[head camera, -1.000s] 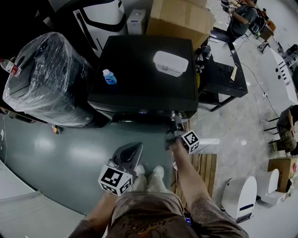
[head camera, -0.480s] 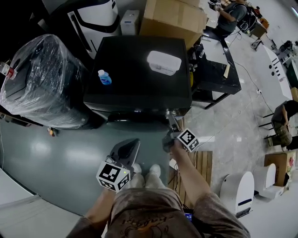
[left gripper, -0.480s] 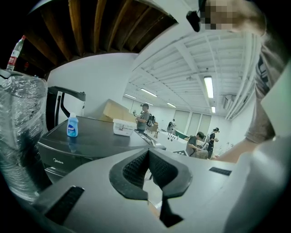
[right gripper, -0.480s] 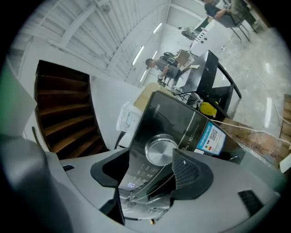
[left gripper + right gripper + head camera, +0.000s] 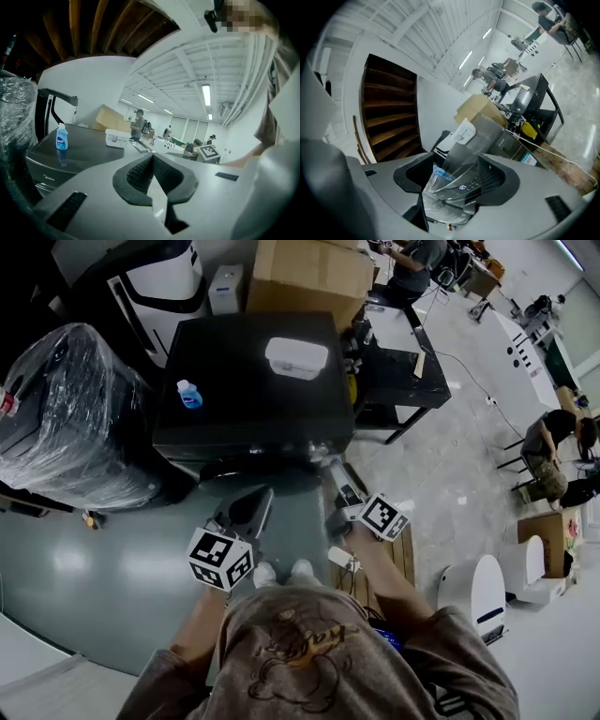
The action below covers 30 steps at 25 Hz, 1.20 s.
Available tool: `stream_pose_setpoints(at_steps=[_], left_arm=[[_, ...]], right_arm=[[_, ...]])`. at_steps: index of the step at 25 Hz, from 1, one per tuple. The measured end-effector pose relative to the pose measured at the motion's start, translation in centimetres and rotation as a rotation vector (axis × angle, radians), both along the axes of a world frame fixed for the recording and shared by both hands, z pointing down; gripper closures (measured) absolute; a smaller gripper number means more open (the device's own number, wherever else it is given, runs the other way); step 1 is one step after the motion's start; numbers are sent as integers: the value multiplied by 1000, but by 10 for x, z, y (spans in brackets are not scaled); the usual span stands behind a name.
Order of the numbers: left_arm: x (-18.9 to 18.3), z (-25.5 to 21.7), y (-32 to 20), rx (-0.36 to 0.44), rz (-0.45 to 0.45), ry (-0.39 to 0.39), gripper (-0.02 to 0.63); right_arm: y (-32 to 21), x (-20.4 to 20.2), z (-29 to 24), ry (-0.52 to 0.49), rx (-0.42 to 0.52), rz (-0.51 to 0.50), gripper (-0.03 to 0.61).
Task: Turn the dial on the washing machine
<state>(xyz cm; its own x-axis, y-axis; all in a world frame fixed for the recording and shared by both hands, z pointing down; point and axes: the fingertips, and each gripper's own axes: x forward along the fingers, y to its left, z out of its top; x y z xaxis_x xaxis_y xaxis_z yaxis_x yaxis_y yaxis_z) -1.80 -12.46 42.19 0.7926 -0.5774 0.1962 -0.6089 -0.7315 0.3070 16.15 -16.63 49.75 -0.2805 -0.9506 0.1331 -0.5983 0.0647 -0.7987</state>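
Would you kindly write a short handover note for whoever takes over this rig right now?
Left claw: shut, empty, held in front of the washing machine.
Right claw: open, empty, aimed at the machine's front panel and short of it.
Dial: at the right end of the front panel, not gripped.
Done: the display is lit; I cannot tell whether the dial has been turned.
Left: check the setting; if unturned, probably close the right claw on the dial and turn it.
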Motion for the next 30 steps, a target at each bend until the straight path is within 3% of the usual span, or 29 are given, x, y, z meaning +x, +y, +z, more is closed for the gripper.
stream_pose_setpoints(at_steps=[6, 11, 21, 28, 30], left_arm=[[5, -13, 10, -13, 77, 12, 621], [3, -20, 18, -30, 105, 30, 621], [12, -24, 28, 19, 124, 11, 621], [14, -24, 40, 97, 133, 32, 621], [13, -20, 43, 102, 135, 44, 621]], right_arm=[[39, -8, -53, 183, 73, -63, 314], [67, -30, -86, 488, 156, -262, 314], [121, -80, -115, 553, 285, -467, 318], [129, -99, -102, 738, 356, -527, 571], [129, -99, -95, 754, 355, -520, 577]])
